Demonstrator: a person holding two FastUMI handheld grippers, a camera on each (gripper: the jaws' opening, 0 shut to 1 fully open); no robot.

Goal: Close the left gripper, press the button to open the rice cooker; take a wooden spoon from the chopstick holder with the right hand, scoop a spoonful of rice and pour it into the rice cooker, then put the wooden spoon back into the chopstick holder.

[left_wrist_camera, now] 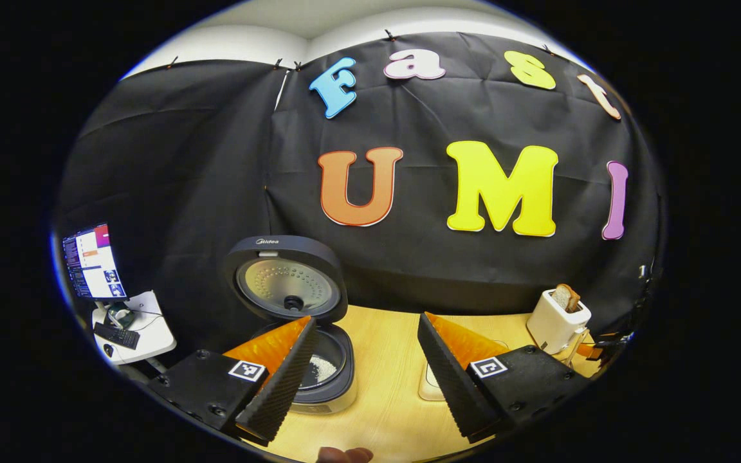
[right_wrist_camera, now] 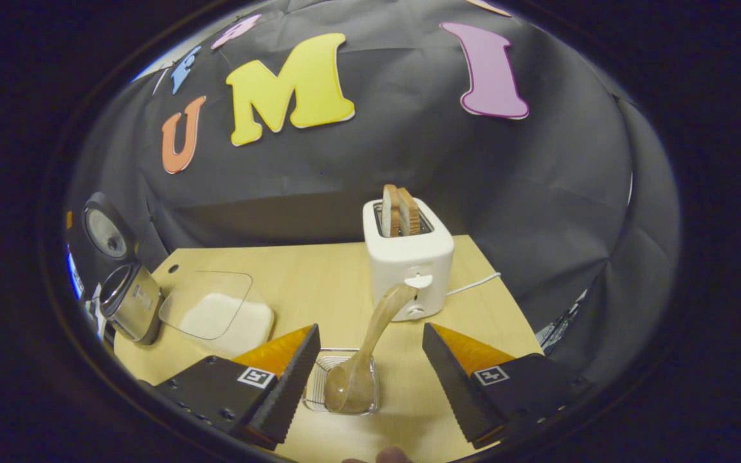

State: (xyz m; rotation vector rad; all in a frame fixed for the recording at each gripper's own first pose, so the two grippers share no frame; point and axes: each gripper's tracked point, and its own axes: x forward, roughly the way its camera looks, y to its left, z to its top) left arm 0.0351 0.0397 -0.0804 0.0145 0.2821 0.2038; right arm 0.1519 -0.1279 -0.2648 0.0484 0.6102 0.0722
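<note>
The rice cooker (left_wrist_camera: 335, 386) stands with its lid (left_wrist_camera: 287, 283) raised, and a little white rice (left_wrist_camera: 323, 368) lies in its pot. My left gripper (left_wrist_camera: 367, 318) hovers open just right of the cooker, holding nothing. In the right gripper view the wooden spoon (right_wrist_camera: 351, 382) stands bowl-down in a wire chopstick holder (right_wrist_camera: 314, 384), its handle leaning toward the toaster. My right gripper (right_wrist_camera: 370, 328) is open around the spoon, with neither finger touching it. The rice cooker (right_wrist_camera: 129, 302) shows far left, lid (right_wrist_camera: 105, 231) up.
A white toaster (right_wrist_camera: 409, 263) with bread slices stands behind the holder, its cord trailing right. A shallow rice dish (right_wrist_camera: 242, 325) with a clear lid (right_wrist_camera: 206, 302) lies between cooker and holder. Off the table's left edge, a small desk holds a monitor (left_wrist_camera: 92, 260).
</note>
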